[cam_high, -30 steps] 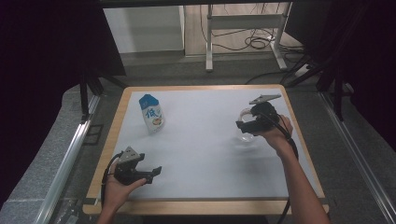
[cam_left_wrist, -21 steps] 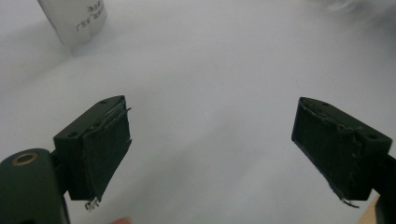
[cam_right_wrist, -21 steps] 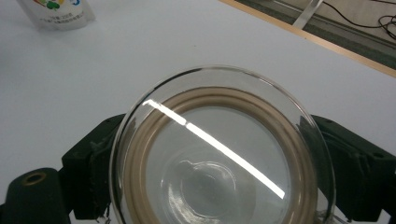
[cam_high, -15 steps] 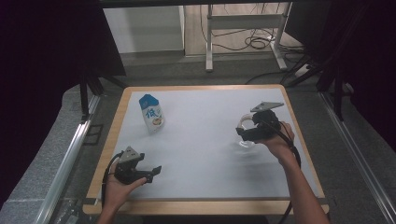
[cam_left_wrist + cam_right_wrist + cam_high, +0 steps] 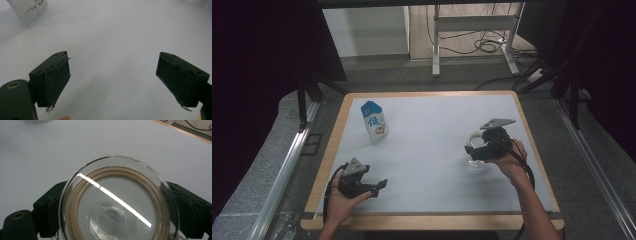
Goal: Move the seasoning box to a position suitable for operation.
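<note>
Glass lid (image 5: 117, 200), clear, round, with a tan sealing ring inside the rim and a knob at centre; seen from its underside or top, cannot tell which. In the right gripper view it sits between the two black jaws, which stand against its rim on either side, so the right gripper (image 5: 479, 152) reads as clamped on it. In the high view the lid (image 5: 477, 163) shows faintly beneath that gripper, on or just above the white table (image 5: 432, 130); contact with the surface cannot be told.

Step in hand, as judged: the lid is gripped at its edge, either just picked up or about to be set down. Next move calls for a steady, level carry; glass held by a thin rim could slip or pivot between the pads.

Outward from the lid: milk carton (image 5: 374, 122), blue-topped, upright, stands well apart from it, toward the far left of the table. The left gripper (image 5: 371, 186) hovers low at the near left edge, also well apart from the lid, jaws spread wide with nothing between them; its pads (image 5: 58, 81) look frayed.
</note>
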`<state>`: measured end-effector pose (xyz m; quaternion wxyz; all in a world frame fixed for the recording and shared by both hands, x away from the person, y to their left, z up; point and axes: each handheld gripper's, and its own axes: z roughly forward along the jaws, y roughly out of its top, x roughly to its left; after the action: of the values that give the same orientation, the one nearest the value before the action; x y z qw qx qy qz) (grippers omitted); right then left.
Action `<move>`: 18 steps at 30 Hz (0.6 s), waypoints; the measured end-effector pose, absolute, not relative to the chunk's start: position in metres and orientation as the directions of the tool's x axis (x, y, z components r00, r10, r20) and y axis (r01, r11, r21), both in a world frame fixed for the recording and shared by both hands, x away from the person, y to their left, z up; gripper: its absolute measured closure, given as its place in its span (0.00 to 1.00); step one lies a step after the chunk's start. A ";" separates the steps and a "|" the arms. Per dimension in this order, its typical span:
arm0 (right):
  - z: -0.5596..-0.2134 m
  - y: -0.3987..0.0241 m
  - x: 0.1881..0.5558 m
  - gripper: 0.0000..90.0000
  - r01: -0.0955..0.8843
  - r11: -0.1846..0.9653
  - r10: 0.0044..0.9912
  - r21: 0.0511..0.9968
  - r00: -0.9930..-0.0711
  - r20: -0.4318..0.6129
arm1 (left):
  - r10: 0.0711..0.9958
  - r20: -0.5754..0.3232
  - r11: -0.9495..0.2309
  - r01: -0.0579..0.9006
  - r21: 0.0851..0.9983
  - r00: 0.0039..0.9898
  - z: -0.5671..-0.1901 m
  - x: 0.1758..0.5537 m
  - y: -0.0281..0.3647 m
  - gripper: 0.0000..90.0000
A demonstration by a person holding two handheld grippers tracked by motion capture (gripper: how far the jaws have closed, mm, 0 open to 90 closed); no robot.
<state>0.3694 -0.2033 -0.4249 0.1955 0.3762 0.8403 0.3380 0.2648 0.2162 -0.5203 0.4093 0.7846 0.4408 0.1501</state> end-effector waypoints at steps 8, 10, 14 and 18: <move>-0.427 -0.201 0.362 0.13 0.493 0.495 0.754 0.715 -0.652 -0.073 | 0.814 -0.123 -0.284 0.572 0.770 0.568 -0.522 0.265 0.214 0.13; -0.428 -0.201 0.360 0.13 0.492 0.500 0.751 0.713 -0.655 -0.075 | 0.813 -0.123 -0.284 0.573 0.769 0.569 -0.522 0.265 0.214 0.13; -0.429 -0.201 0.358 0.13 0.495 0.502 0.751 0.709 -0.656 -0.074 | 0.812 -0.122 -0.286 0.572 0.769 0.571 -0.522 0.265 0.214 0.13; -0.434 -0.204 0.354 0.13 0.506 0.508 0.750 0.698 -0.658 -0.068 | 0.813 -0.123 -0.285 0.574 0.768 0.569 -0.522 0.265 0.214 0.13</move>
<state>0.3542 -0.2043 -0.4338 0.1845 0.3699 0.8484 0.3308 0.2655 0.2141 -0.5222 0.4048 0.7877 0.4401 0.1480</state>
